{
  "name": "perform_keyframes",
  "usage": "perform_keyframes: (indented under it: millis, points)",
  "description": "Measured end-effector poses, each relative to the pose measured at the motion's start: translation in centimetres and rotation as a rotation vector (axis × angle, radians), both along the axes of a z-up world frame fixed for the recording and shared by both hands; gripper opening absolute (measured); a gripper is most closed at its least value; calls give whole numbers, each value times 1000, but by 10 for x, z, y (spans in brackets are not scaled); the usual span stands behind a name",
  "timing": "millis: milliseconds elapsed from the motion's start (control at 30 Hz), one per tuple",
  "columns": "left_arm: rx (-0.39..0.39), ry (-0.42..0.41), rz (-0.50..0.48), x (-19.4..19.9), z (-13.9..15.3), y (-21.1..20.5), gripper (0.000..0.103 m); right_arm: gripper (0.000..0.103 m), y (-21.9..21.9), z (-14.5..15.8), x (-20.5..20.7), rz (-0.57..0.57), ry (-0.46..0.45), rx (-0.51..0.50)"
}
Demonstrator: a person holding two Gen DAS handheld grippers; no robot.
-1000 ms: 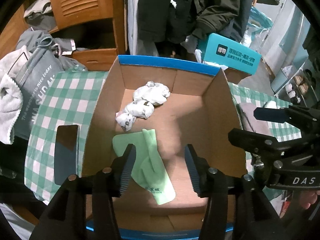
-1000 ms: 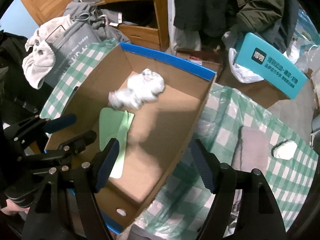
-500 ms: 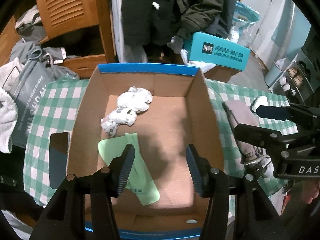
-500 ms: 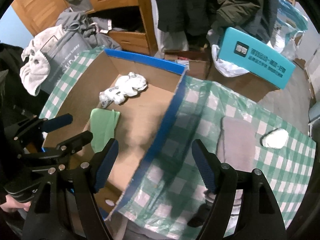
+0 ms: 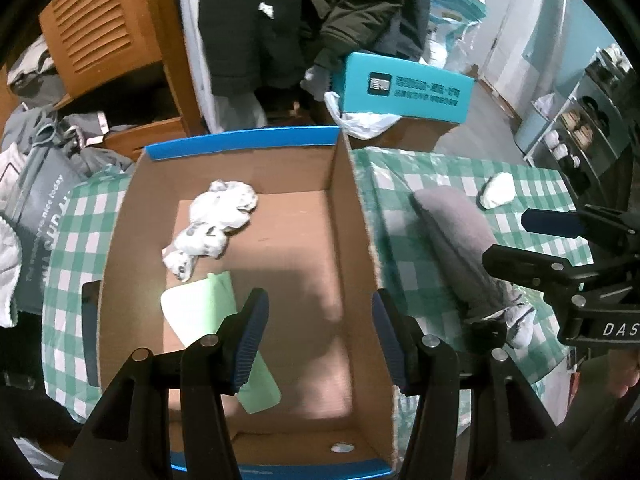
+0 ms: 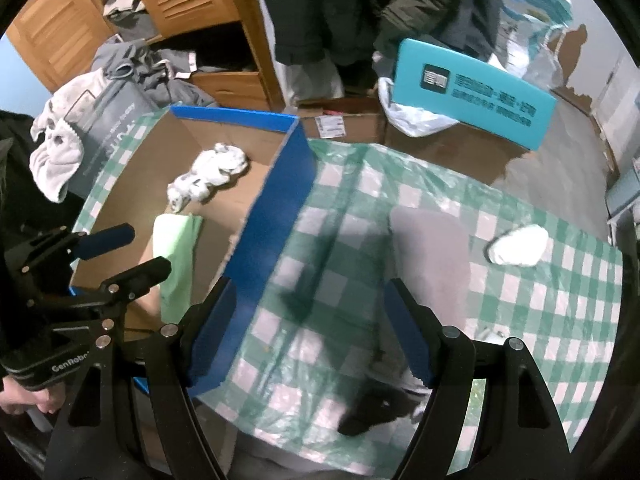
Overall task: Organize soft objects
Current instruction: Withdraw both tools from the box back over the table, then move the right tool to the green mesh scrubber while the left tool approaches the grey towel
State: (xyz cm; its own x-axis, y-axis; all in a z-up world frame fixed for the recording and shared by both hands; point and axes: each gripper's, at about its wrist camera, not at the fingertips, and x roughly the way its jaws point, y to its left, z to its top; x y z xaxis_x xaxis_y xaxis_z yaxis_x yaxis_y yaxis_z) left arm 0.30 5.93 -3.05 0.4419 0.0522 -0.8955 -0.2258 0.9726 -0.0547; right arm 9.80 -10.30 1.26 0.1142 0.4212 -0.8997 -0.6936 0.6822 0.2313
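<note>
An open cardboard box with blue edges stands on the green checked tablecloth. Inside lie a white patterned bundle and a light green cloth; both show in the right wrist view, the bundle and the cloth. A grey sock-like cloth and a small white bundle lie on the tablecloth right of the box. My left gripper is open and empty above the box's near end. My right gripper is open and empty above the tablecloth beside the box.
A teal box sits on cartons behind the table. A wooden cabinet with grey clothes and hanging dark coats stand at the back. A grey bag and a dark phone lie left of the cardboard box.
Both grippers have moved to the right and back from the box. The right gripper has passed from over the box to over the tablecloth, bringing the grey cloth and white bundle into view.
</note>
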Motion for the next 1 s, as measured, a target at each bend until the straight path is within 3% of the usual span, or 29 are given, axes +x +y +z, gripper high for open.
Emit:
perform_keyframes:
  millis: [133, 233, 833, 1000]
  points:
    - [-9, 7, -21, 6, -1, -13, 56, 77, -20, -4, 6, -29, -5, -5]
    - [-22, 11, -38, 11, -2, -25, 61, 77, -39, -7, 12, -57, -5, -6]
    - [-25, 79, -143, 42, -22, -91, 62, 78, -131, -31, 45, -214, 3, -59]
    - [-28, 106, -156, 50, -31, -104, 62, 78, -151, -47, 51, -246, 42, -79]
